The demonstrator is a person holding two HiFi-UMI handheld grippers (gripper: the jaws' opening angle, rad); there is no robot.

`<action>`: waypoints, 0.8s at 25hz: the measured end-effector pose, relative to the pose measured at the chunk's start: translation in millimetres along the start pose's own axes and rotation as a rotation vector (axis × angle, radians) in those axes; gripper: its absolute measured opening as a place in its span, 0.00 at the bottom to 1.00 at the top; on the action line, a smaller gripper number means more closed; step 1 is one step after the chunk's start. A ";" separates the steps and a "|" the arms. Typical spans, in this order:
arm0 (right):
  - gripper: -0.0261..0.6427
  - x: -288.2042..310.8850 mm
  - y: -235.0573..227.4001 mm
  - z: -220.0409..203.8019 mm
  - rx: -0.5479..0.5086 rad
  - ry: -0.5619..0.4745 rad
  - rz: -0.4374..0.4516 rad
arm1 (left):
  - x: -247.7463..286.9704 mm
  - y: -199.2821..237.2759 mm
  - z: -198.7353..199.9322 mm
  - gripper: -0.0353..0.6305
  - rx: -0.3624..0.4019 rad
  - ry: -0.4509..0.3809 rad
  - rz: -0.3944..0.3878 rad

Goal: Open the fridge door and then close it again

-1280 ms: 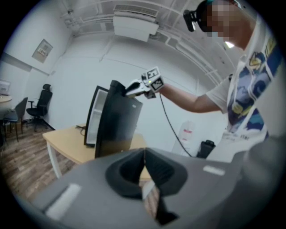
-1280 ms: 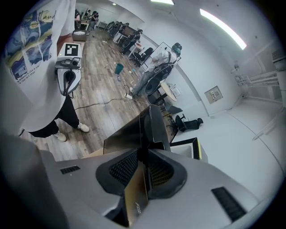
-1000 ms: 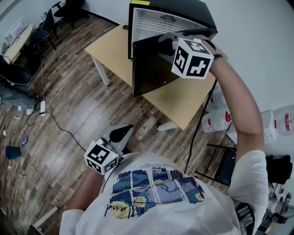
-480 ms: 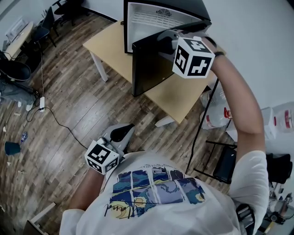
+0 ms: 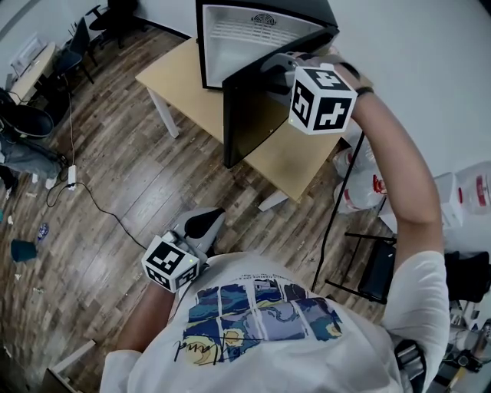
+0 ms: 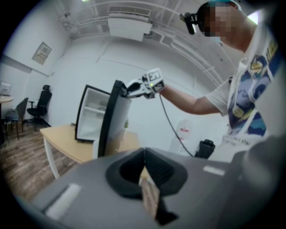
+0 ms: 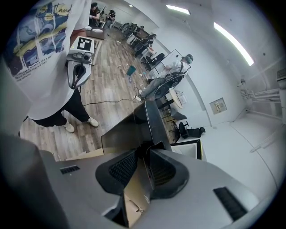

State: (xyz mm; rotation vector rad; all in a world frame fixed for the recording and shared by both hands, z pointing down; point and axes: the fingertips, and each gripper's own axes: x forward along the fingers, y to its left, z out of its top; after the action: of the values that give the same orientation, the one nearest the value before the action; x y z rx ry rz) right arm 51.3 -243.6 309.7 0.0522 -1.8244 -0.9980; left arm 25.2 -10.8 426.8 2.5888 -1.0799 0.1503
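A black mini fridge [image 5: 265, 19] stands on a light wooden table [image 5: 184, 84], its white inside showing. The fridge door [image 5: 249, 115] stands swung out toward me. My right gripper [image 5: 280, 67] is shut on the door's top edge [image 7: 149, 120], which runs between the two pads. My left gripper [image 5: 201, 223] hangs low beside my hip, shut with nothing in it. From the left gripper view [image 6: 144, 167] I see the fridge [image 6: 89, 118], its open door [image 6: 109, 123] and the right gripper [image 6: 142, 88] on the door top.
Office chairs [image 5: 73, 46] stand at the far left. A cable and power strip [image 5: 70, 178] lie on the wood floor. White bags [image 5: 367, 188] and a black stand [image 5: 380, 276] crowd the right side by the wall.
The door has swung wider open with the right gripper on it, and more of the fridge's white inside shows. The left gripper has stayed still.
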 end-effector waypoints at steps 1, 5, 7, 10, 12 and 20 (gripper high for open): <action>0.15 -2.9 3.0 -1.5 -0.001 -0.002 0.000 | 1.0 -3.2 -0.5 0.07 -0.001 0.001 -0.002; 0.15 -14.4 14.3 -8.8 -0.010 -0.010 -0.001 | 6.4 -15.7 -3.1 0.07 -0.003 0.007 -0.008; 0.15 -19.4 18.9 -12.2 -0.017 -0.010 -0.003 | 8.5 -21.1 -3.8 0.07 -0.008 0.008 -0.011; 0.15 -24.8 25.1 -16.1 -0.032 -0.010 -0.009 | 8.9 -26.8 -4.3 0.07 -0.008 0.009 -0.010; 0.15 -28.4 29.7 -18.9 -0.040 -0.010 -0.011 | 7.9 -29.6 -5.1 0.07 -0.004 0.009 -0.004; 0.15 -44.4 49.2 -29.6 -0.070 -0.002 -0.007 | 6.2 -41.6 -4.3 0.07 0.013 -0.003 0.003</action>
State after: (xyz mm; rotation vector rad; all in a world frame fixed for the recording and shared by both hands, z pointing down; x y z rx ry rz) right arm 115.0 -209.1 312.7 0.0147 -1.7909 -1.0668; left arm 59.1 13.8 421.4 2.5996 -1.0871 0.1545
